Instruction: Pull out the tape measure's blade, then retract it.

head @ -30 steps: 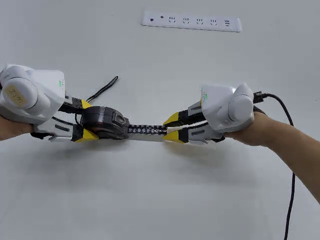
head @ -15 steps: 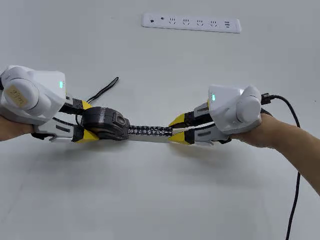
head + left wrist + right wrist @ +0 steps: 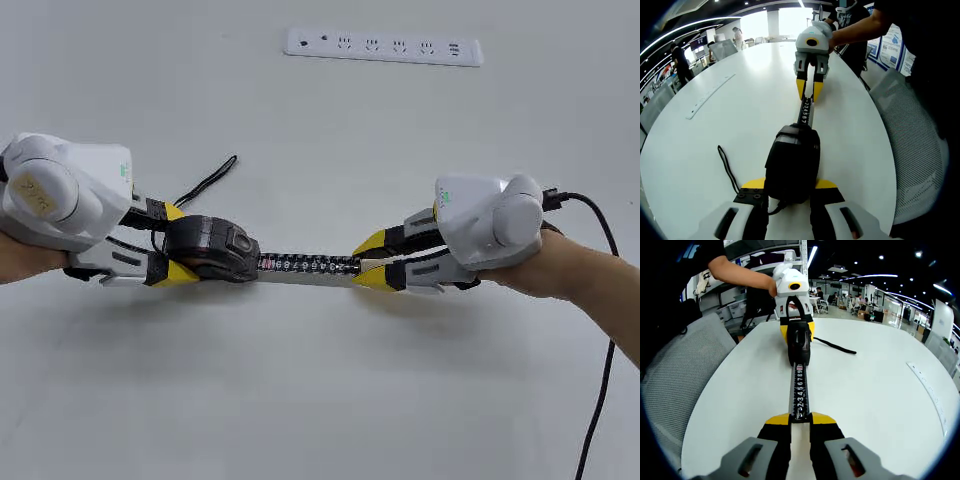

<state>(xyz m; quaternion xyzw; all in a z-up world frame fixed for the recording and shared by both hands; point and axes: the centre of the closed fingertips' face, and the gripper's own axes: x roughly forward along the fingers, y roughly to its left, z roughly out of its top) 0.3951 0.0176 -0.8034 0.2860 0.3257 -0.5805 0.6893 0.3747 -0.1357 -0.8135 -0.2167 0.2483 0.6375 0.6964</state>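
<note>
Low in frame, our right gripper [image 3: 801,421] pinches the blade [image 3: 800,390] by its tip and has drawn further away, baring more numbers. At upper centre, the left gripper [image 3: 797,332] clamps the tape measure [image 3: 799,345]. We judge ourselves mid-pull; retraction waits.

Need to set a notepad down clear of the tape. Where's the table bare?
The widest bare table lies nearer the person than the blade. Also free: between blade and power strip. Crowded: left gripper, tape measure and right gripper in line, strap just beyond.
</note>
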